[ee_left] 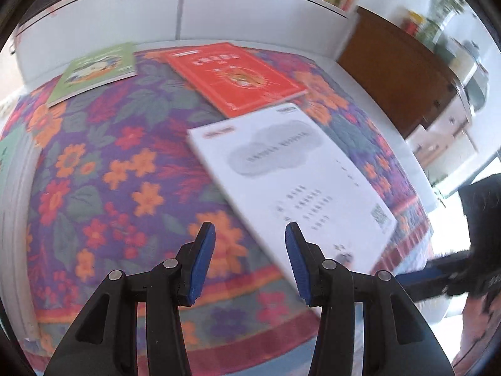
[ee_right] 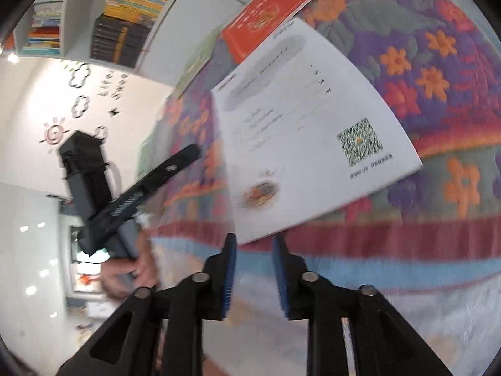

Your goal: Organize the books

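A white book (ee_left: 300, 175) lies on the floral cloth (ee_left: 125, 156), overlapping the corner of a red book (ee_left: 238, 78). A green book (ee_left: 97, 69) lies at the far left. My left gripper (ee_left: 250, 235) is open and empty, hovering just above the cloth beside the white book's near edge. In the right wrist view, my right gripper (ee_right: 253, 244) is open and empty, its tips just short of the white book's (ee_right: 307, 125) near corner. The red book (ee_right: 266, 15) lies beyond it. The left gripper's body (ee_right: 125, 200) shows at the left there.
A white bookshelf (ee_right: 103, 15) full of books stands behind the bed. A white ledge (ee_left: 188, 15) runs along the far side. A brown wooden cabinet (ee_left: 397, 75) stands at the right. Another green book edge (ee_left: 6, 153) shows at the far left.
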A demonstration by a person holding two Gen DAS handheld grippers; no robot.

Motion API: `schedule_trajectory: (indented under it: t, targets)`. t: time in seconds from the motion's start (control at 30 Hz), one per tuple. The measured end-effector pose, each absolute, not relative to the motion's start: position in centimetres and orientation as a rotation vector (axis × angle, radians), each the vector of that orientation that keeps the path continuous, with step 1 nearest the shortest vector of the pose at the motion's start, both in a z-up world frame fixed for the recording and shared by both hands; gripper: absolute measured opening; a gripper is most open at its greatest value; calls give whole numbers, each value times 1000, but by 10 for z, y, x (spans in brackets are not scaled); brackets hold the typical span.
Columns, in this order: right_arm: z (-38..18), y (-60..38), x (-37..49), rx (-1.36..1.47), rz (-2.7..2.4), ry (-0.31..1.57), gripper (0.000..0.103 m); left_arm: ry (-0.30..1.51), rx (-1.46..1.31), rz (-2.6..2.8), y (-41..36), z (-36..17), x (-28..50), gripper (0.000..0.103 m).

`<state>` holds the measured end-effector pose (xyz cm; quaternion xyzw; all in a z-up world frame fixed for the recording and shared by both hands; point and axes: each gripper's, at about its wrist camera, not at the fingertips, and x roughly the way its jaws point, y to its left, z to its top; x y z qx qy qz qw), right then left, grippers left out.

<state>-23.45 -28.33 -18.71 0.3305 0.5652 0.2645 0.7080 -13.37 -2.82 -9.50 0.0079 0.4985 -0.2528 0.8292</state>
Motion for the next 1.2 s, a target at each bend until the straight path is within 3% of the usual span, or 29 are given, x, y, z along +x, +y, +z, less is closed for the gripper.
schedule_trajectory:
  t: [0.1, 0.17, 0.43, 0.7, 0.8, 0.87, 0.97, 1.2]
  targets:
    - [-167, -303, -221, 672, 569, 1171, 31, 1064, 23, -568, -41, -95, -135, 44]
    - [-160, -318, -196, 635, 538, 1104, 49, 1072, 26, -585, -46, -96, -136, 44]
    - [-202, -338, -106, 564, 488, 1226, 50, 1144, -1, -662, -55, -114, -128, 44]
    - [-220, -343, -87, 794, 686, 1167, 53, 1169, -77, -691, -43, -119, -117, 44]
    - [-202, -343, -102, 839, 733, 1102, 42, 1167, -58, -688, -45, -118, -116, 44]
    - [-187, -335, -114, 868, 835, 1092, 21, 1165, -60, -680, -43, -117, -115, 48]
    - [-166, -305, -124, 686, 773, 1103, 19, 1183, -73, -654, -34, -123, -113, 46]
    - [-119, -264, -133, 681, 766, 1077, 13, 1130, -62, -563, 6, -101, -122, 46]
